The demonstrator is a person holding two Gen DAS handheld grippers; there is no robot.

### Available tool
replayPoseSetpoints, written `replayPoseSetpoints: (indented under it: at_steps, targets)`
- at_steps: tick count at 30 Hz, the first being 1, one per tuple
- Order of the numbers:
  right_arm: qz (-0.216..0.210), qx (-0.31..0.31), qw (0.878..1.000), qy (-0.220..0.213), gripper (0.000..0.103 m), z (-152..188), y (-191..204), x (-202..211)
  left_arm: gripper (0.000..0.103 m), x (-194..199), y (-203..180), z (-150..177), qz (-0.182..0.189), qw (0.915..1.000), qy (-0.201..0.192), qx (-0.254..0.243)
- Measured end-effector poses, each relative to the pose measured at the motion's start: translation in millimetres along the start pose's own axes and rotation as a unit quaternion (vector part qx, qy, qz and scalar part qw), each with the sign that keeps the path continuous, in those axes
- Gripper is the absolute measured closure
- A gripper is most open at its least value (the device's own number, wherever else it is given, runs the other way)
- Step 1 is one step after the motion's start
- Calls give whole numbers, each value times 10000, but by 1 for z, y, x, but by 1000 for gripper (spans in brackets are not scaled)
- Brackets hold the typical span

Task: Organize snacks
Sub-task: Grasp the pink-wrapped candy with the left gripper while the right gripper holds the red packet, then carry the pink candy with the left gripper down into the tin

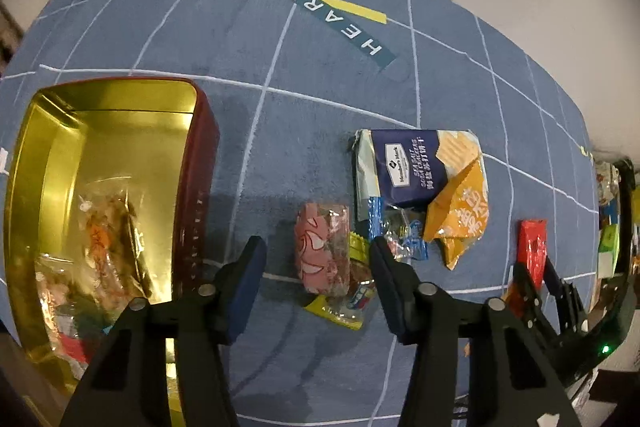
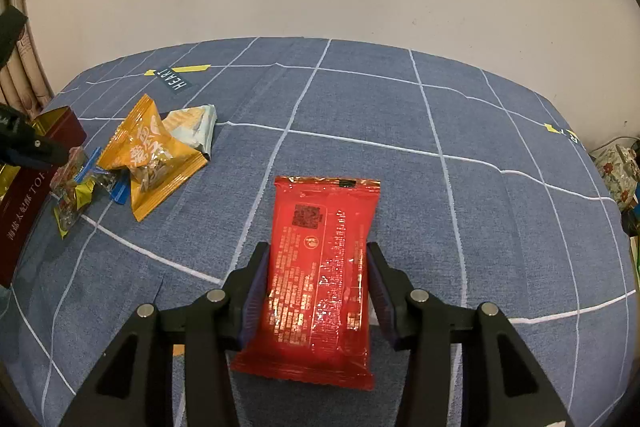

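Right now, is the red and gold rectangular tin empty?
No, the red and gold rectangular tin already holds several clear-wrapped snacks on its gold floor.

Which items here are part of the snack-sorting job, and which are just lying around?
Part of the job:
tin
red packet
pink packet
orange bag
cracker bag
left gripper
right gripper

Lying around:
HEART label
floral pot

Cloth (image 2: pixel 400 131) blue w/ white grid; tin (image 1: pixel 200 187) red outside, gold inside; packets: red (image 2: pixel 320 267), orange (image 2: pixel 148 163), navy-and-cream (image 1: pixel 412 167), pink-patterned (image 1: pixel 320 247).
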State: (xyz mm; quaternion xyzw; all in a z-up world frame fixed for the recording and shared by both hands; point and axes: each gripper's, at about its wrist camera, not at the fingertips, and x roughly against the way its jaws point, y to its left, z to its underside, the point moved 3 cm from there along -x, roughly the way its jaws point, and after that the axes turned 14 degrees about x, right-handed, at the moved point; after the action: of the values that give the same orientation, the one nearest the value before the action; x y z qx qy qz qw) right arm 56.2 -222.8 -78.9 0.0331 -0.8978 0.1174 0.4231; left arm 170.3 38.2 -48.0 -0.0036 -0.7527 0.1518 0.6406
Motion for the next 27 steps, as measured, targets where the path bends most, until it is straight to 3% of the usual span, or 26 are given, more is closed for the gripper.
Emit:
replayPoseSetpoints:
  at_steps: [5, 7, 13, 18, 27]
  targets:
    - [-9, -7, 10000, -3, 55, 0, 0, 1, 66, -6, -3, -4, -47, 10000, -79, 12]
    - [-9, -8, 10000, -4, 54, 0, 0, 1, 74, -11, -2, -3, -46, 10000, -42, 57]
    - [-14, -15, 10000, -7, 54, 0, 0, 0, 75, -21, 0, -1, -65, 9999, 17, 79]
    - [-14, -16, 10000, -7, 54, 0, 1, 0, 82, -19, -4, 1, -107, 9999, -55, -24]
    - [-13, -17, 10000, -8, 54, 0, 0, 0, 83, -7, -1, 7, -86, 9997, -151, -162]
